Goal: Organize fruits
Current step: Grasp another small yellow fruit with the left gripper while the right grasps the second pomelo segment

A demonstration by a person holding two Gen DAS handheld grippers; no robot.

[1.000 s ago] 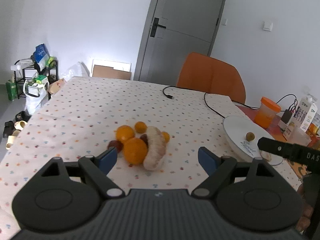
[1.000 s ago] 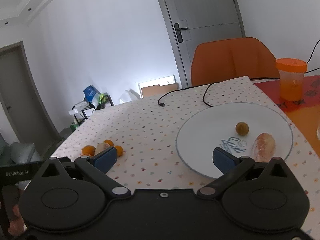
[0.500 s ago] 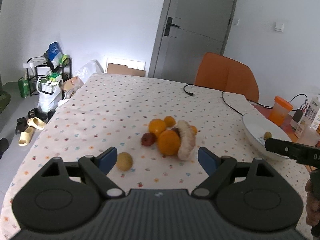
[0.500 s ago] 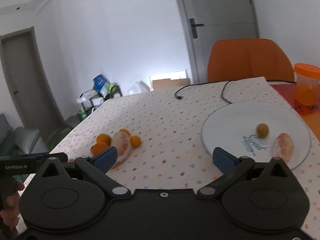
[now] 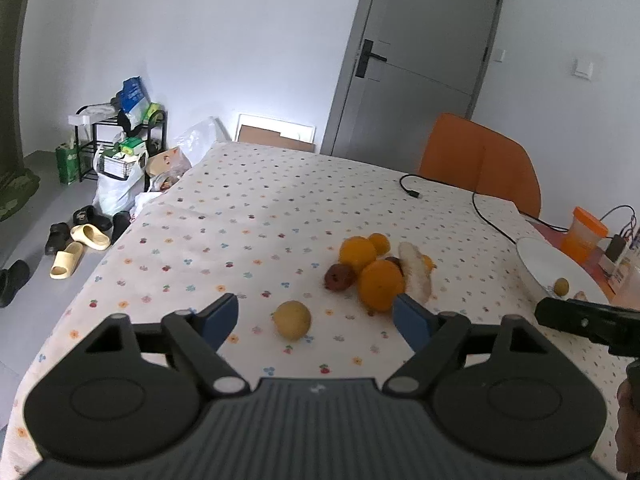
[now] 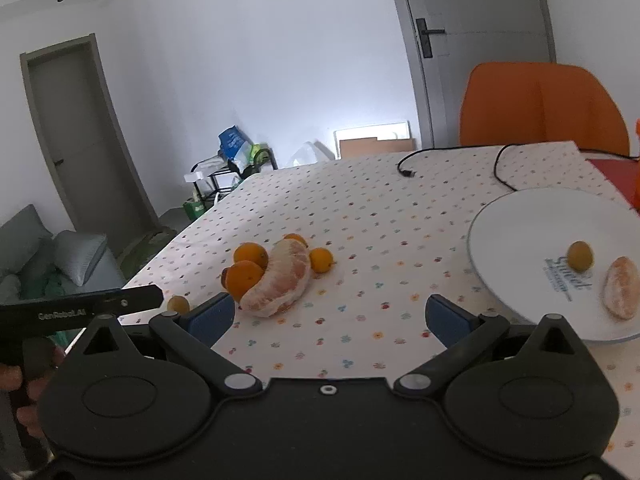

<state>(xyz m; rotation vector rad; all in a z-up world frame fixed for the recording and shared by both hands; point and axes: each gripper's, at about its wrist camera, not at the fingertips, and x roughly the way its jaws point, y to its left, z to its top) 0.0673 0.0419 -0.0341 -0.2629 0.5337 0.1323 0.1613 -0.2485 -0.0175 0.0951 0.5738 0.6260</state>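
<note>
Jaws wide on left gripper (image 5: 316,320) and right gripper (image 6: 330,316), both empty; peeled citrus half (image 6: 280,280) pale, pithy.

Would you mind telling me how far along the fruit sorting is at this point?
Early stage. Done: a small yellowish fruit and a peeled citrus piece lie on the white plate. In hand: nothing; the left gripper and right gripper are both open and empty. Left: the pile of oranges with a peeled segment, a dark red fruit and a lone yellow fruit on the tablecloth.
</note>
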